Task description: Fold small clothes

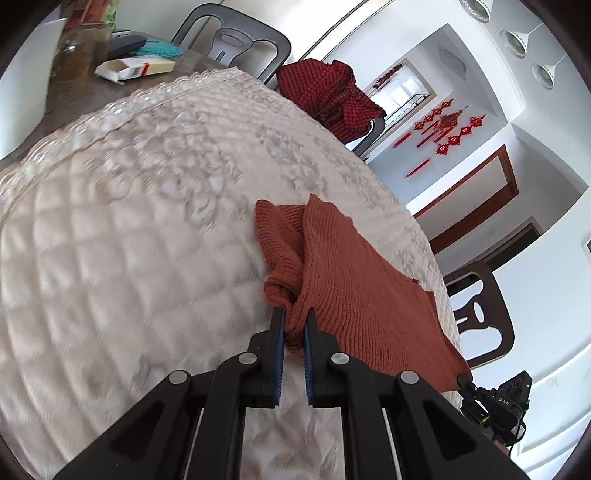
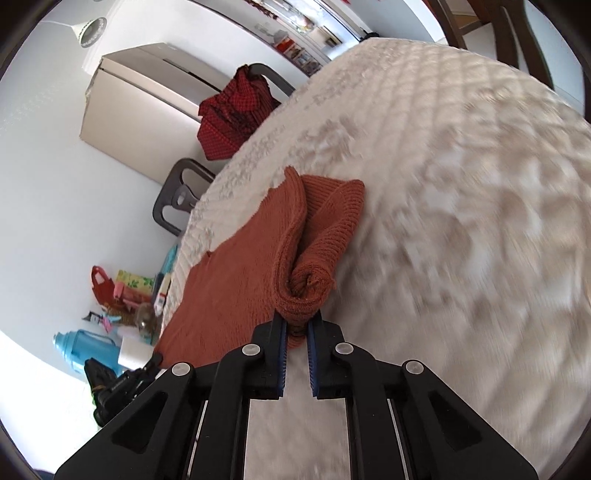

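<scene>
A rust-orange knit garment [image 1: 354,284] is stretched above the white quilted table cover [image 1: 129,221], held at two ends. My left gripper [image 1: 294,317] is shut on one bunched corner of it. My right gripper [image 2: 297,325] is shut on the other bunched, rolled corner; the garment [image 2: 236,280] spreads away to the left in the right wrist view. Each view shows the other gripper small at the garment's far end: the right one [image 1: 491,402] and the left one [image 2: 122,380].
A red checked cloth [image 1: 332,96] hangs over a grey chair [image 1: 236,33] at the table's far side. A dark wooden chair [image 1: 480,314] stands at the edge. A carton [image 1: 133,68] and a jar [image 1: 77,48] sit on the bare table end.
</scene>
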{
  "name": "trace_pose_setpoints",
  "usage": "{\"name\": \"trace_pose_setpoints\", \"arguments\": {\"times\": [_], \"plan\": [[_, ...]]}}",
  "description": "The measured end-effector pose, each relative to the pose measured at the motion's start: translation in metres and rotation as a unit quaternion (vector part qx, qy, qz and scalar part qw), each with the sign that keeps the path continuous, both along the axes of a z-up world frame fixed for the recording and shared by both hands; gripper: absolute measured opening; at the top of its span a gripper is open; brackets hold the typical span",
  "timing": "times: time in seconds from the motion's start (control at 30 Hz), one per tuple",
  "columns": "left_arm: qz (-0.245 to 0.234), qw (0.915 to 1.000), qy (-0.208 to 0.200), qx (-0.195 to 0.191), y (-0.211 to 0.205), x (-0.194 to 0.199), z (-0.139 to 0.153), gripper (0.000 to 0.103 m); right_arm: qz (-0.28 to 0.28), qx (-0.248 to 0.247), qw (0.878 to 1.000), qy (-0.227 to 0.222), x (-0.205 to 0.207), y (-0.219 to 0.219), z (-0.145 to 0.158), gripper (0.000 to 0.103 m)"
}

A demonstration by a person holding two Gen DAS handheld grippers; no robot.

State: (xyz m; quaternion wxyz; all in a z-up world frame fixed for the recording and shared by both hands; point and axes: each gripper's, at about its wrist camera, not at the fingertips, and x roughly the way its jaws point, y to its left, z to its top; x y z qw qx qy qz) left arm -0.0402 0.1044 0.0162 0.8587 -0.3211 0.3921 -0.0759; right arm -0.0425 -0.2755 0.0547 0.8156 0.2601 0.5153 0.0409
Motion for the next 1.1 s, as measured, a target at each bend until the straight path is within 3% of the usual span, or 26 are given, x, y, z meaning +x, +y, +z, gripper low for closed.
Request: {"name": "trace_pose_setpoints", "arguments": {"times": [0.23, 0.4, 0.5, 0.7, 0.87, 0.97, 1.07, 1.1], "plan": [[-0.011, 0.9997, 0.023, 0.005, 0.0, -0.008, -0.018, 0.011, -0.009, -0.015, 1.0, 0.014, -0.016, -0.009, -0.009, 0.009], [-0.017, 0.9997, 0.019, 0.002, 0.002, -0.01, -0.021, 0.012, -0.004, -0.016, 1.0, 0.017, -0.018, -0.011, -0.014, 0.01], [-0.018, 0.9996, 0.013, 0.019, 0.005, -0.013, -0.014, 0.015, 0.008, -0.022, 0.999, 0.023, -0.02, -0.011, -0.012, 0.016], [0.005, 0.9973, -0.027, 0.068, 0.015, -0.022, 0.014, 0.014, 0.03, -0.103, 0.994, -0.017, -0.035, -0.009, 0.022, 0.02], [-0.06, 0.9938, -0.064, 0.069, -0.019, 0.003, 0.028, 0.014, 0.088, -0.113, 0.988, -0.063, -0.023, 0.02, 0.03, 0.02], [-0.1, 0.9899, -0.062, 0.08, -0.04, 0.023, 0.02, 0.014, 0.138, -0.111, 0.982, -0.059, -0.008, 0.047, 0.012, 0.02], [-0.11, 0.9874, -0.026, 0.111, -0.051, 0.044, -0.002, 0.014, 0.146, -0.115, 0.982, -0.04, 0.004, 0.051, -0.011, 0.02], [-0.116, 0.9865, -0.03, 0.112, -0.051, 0.049, -0.007, 0.014, 0.136, -0.135, 0.981, -0.026, 0.01, 0.047, -0.02, 0.014]]}}
